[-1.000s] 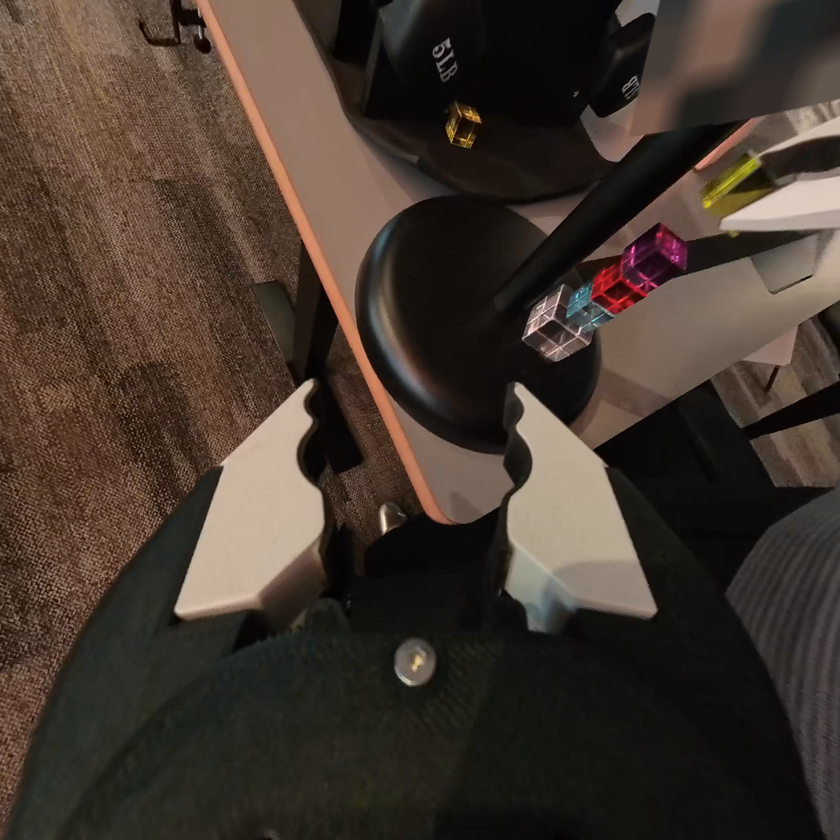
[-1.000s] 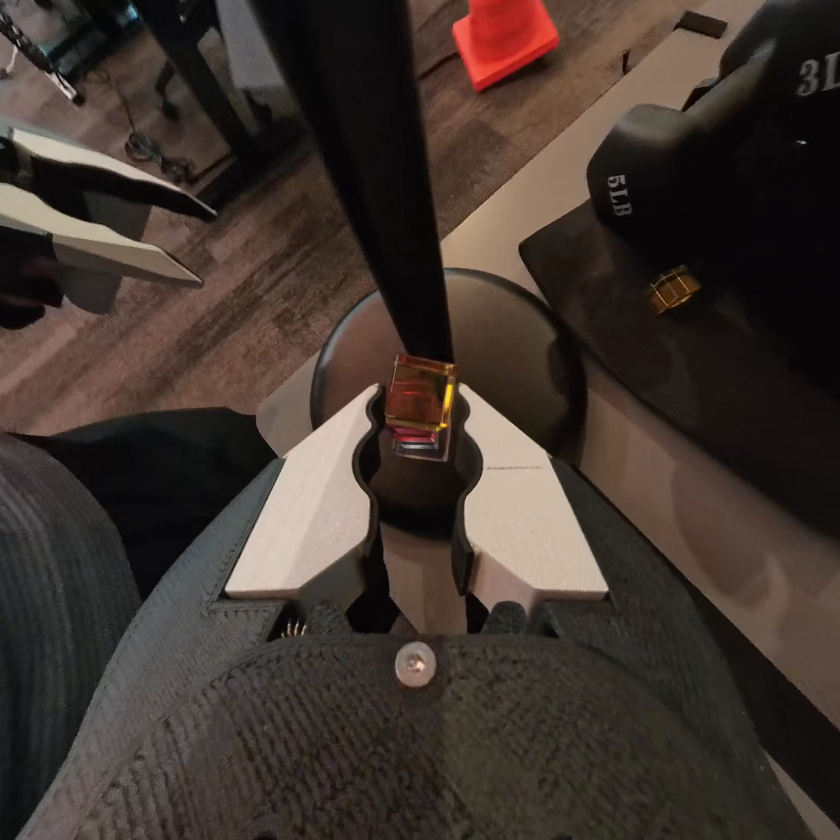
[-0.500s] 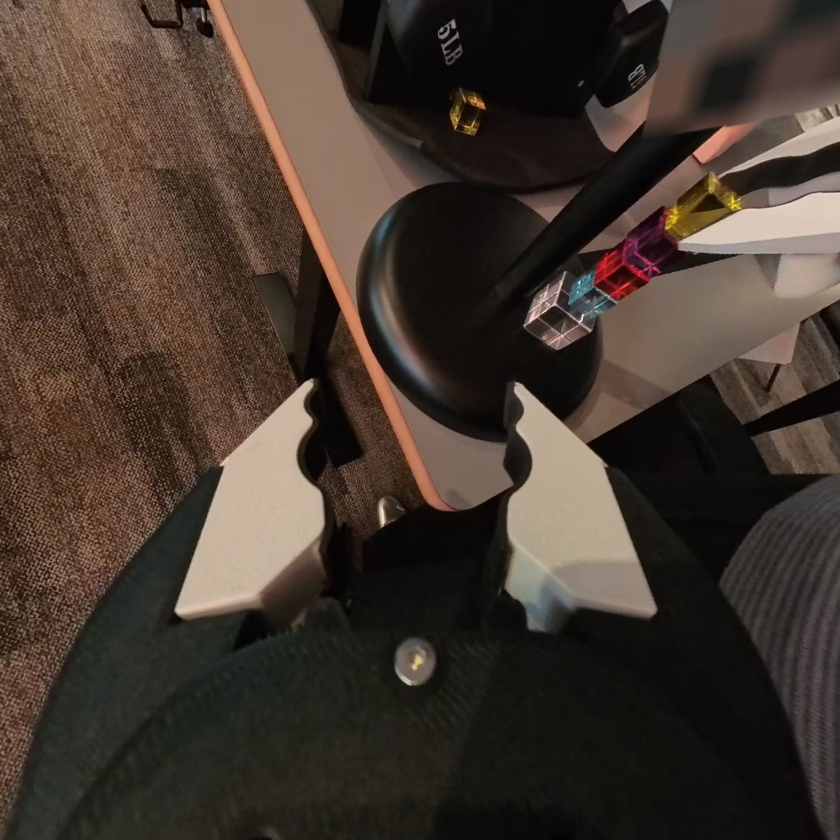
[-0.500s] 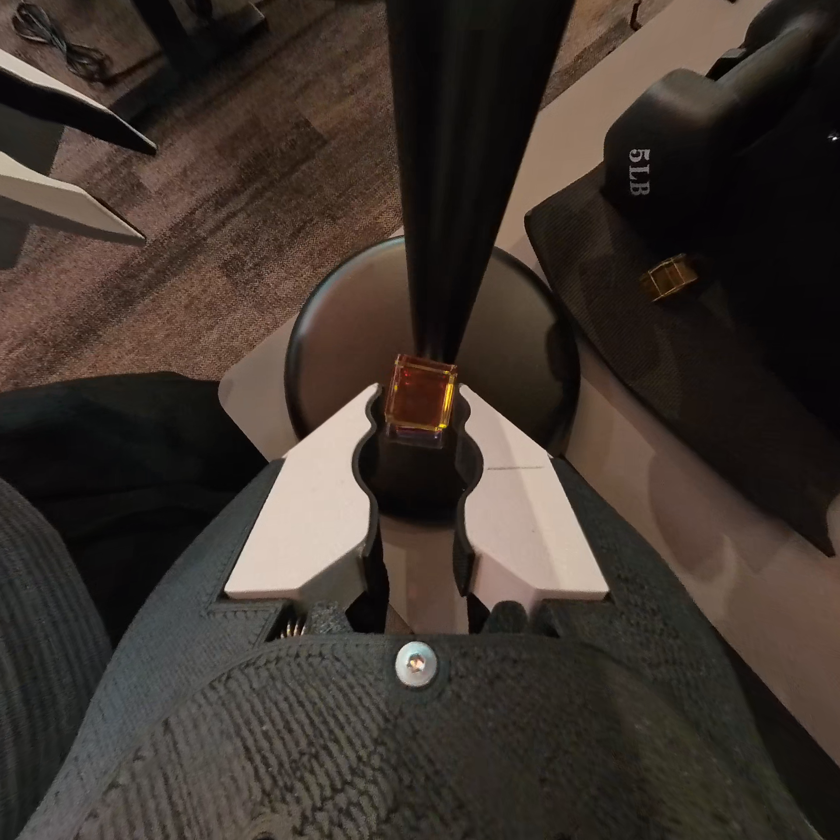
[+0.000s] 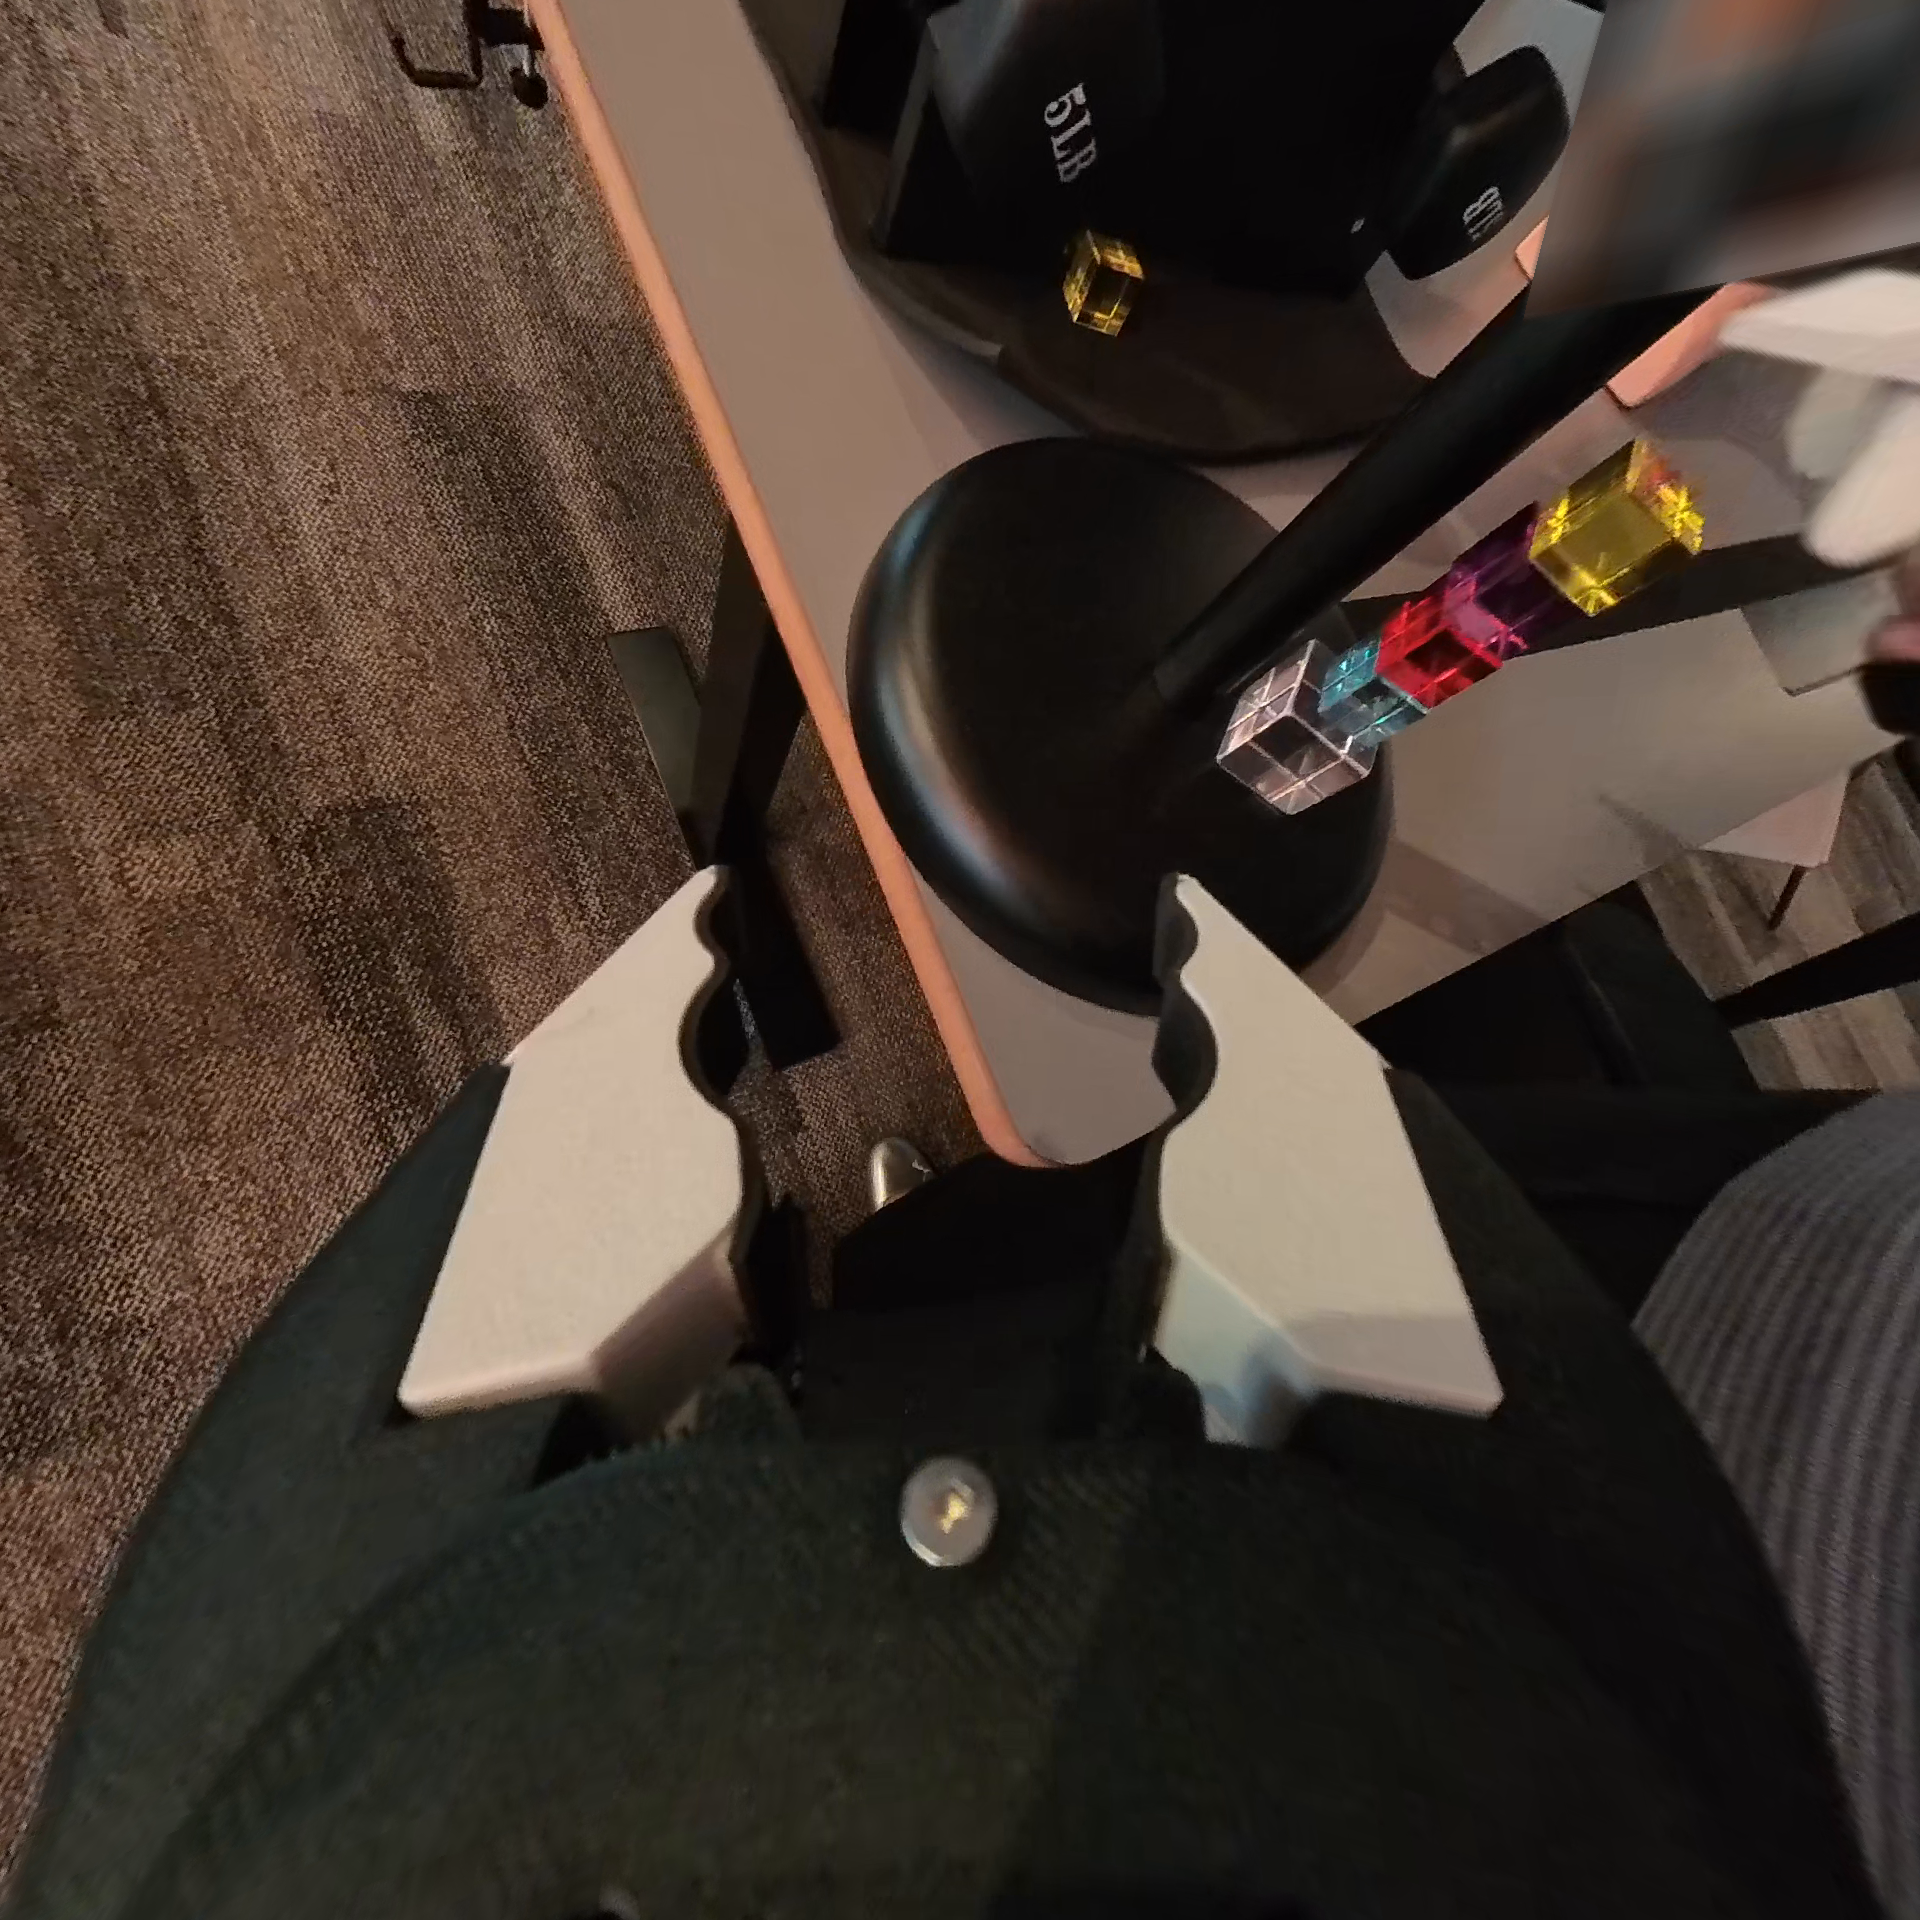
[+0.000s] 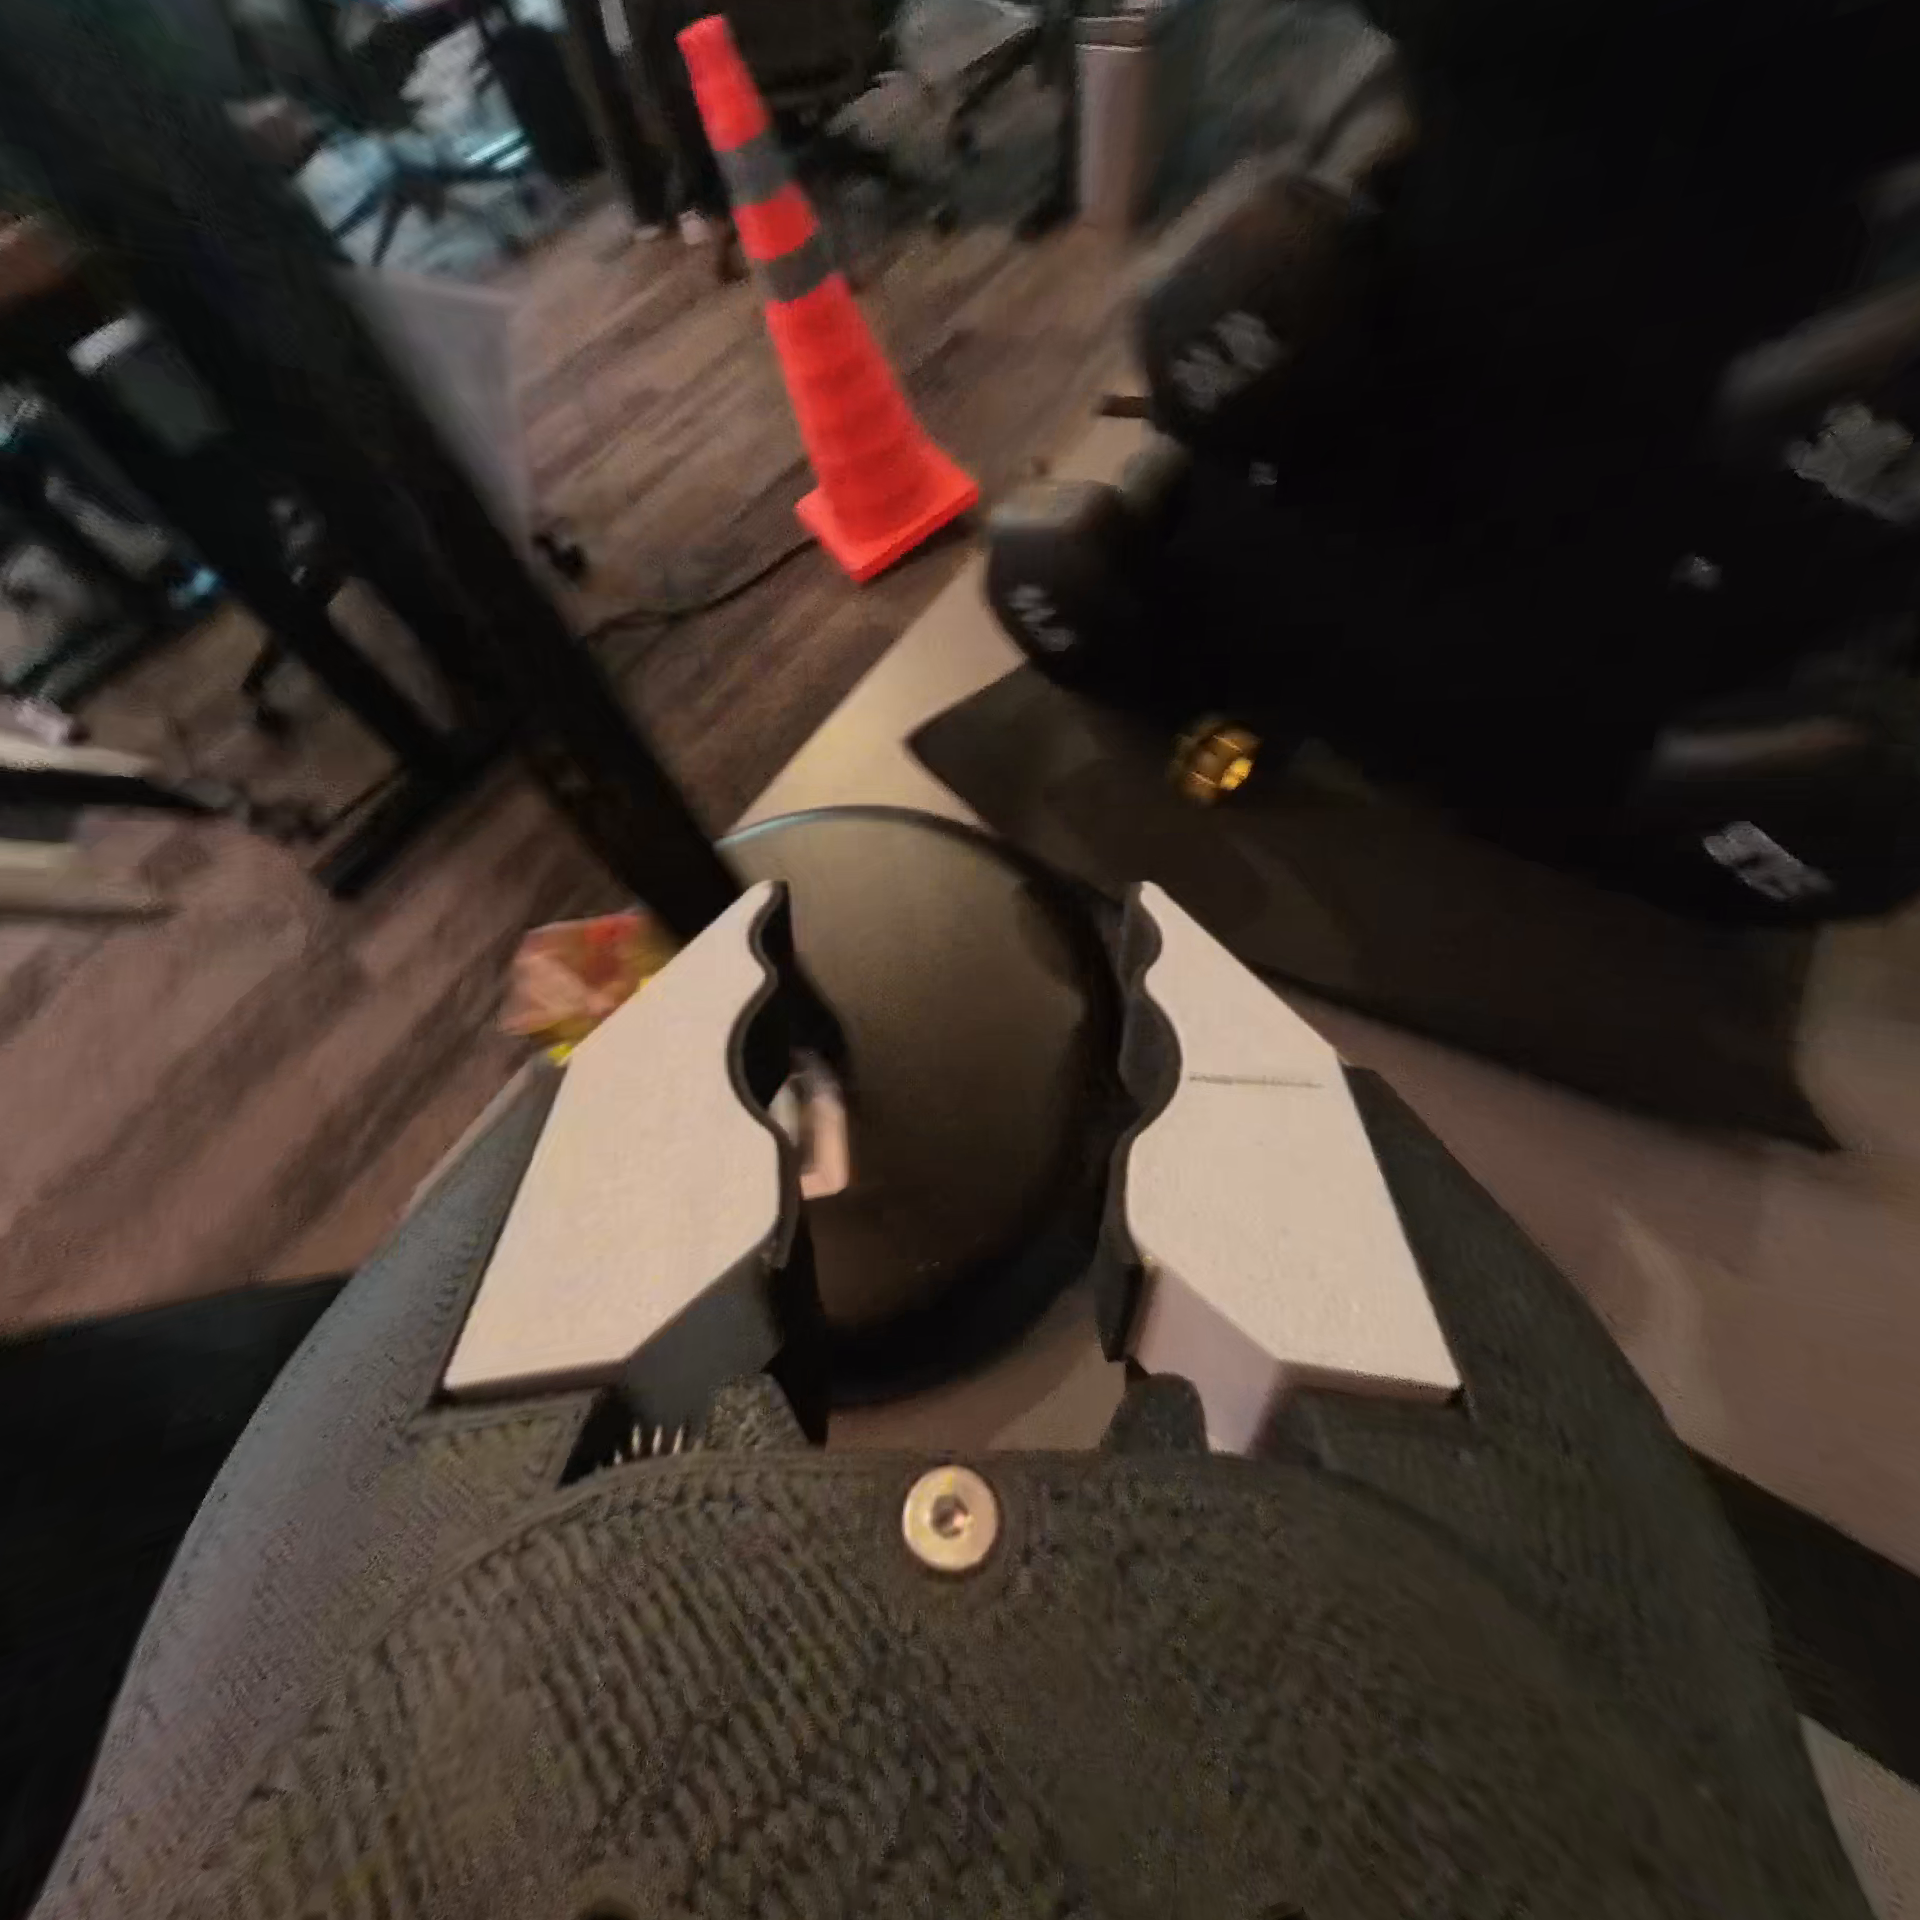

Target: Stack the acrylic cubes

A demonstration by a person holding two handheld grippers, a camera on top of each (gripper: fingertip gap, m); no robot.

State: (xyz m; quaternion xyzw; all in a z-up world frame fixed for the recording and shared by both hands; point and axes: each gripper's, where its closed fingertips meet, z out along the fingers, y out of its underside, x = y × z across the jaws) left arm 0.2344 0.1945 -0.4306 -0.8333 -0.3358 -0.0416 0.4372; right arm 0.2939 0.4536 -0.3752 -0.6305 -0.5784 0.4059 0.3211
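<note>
Nearest the left wrist camera, the left gripper (image 5: 940, 914) hangs with its jaws wide apart and nothing between them, straddling the rounded near corner of the bench (image 5: 1049, 1101) so that one finger sits over the carpet (image 5: 260, 623) and the other over the bench top; it seems parked clear of the work, not engaged with anything. Just beyond it, a round black stand base (image 5: 1018, 727) rests by that corner, with a black pole (image 5: 1434, 457) rising from it. On the base's far side stands a column of translucent cubes: a clear cube (image 5: 1294, 740) at the bottom, then a teal cube (image 5: 1361, 691), a red cube (image 5: 1439, 655), a purple cube (image 5: 1496, 582) and a yellow cube (image 5: 1616, 525) on top, set squarely enough to stand unaided. The right gripper (image 6: 956, 935) has its jaws open too, empty, with only the base visible between them; in the left view its pale blurred fingers (image 5: 1860, 499) sit just beside the yellow cube without clasping it. Farther along the bench, a second yellow cube (image 5: 1101, 283) lies on a dark mat (image 5: 1195, 405) in front of black dumbbells (image 5: 1143, 125). Beyond the bench's far edge, an orange cone (image 6: 842, 364) stands on the floor.
</note>
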